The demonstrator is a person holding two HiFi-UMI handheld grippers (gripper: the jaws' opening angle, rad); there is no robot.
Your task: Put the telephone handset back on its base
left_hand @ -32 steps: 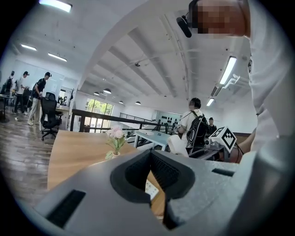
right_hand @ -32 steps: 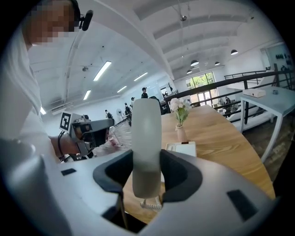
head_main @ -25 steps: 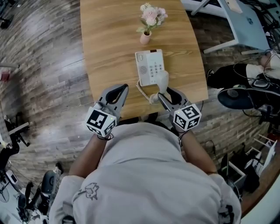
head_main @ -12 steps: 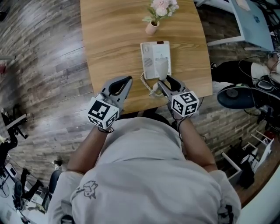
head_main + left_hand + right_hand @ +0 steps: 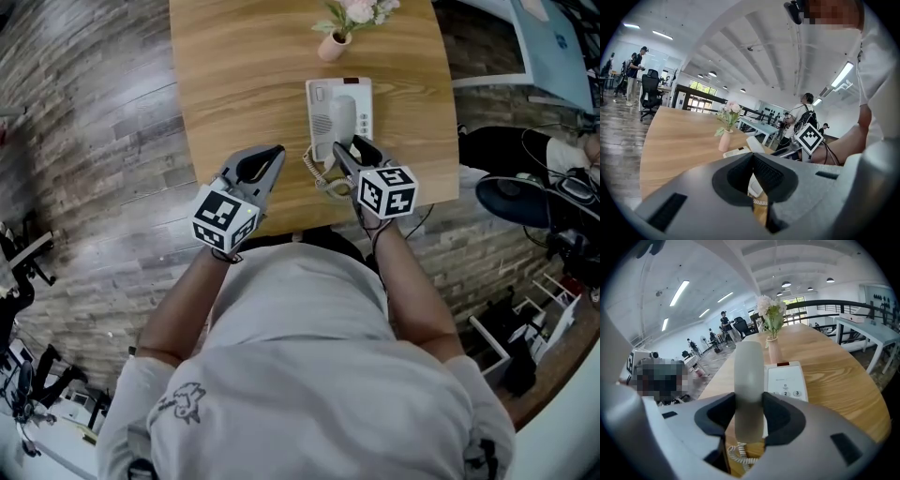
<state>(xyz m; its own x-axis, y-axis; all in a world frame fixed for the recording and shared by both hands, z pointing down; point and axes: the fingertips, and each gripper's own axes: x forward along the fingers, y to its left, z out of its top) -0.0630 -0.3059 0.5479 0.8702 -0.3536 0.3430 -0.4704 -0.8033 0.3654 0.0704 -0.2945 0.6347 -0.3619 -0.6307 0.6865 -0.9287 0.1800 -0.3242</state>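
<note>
The handset [image 5: 749, 376] sits clamped between my right gripper's [image 5: 349, 143] pads, over the left half of the base [image 5: 364, 112] at upper centre of the head view; whether it touches I cannot tell. My left gripper [image 5: 752, 158], lower left of it, is closed and empty above the table [image 5: 234, 75].

There is one counter [image 5: 244, 75]. It carries one telephone base [image 5: 364, 101], one handset [image 5: 342, 117] and one coiled cord [image 5: 314, 169]. One pink vase [image 5: 333, 47] is there too, with one small bunch of flowers [image 5: 361, 9] in it. The tools are two, the left tool [image 5: 274, 155] and the right tool [image 5: 749, 401]. Each tool has one marker cube [image 5: 223, 220], so there are two cubes in all. In the left gripper view, one black office chair [image 5: 650, 89] is seen far behind.
</note>
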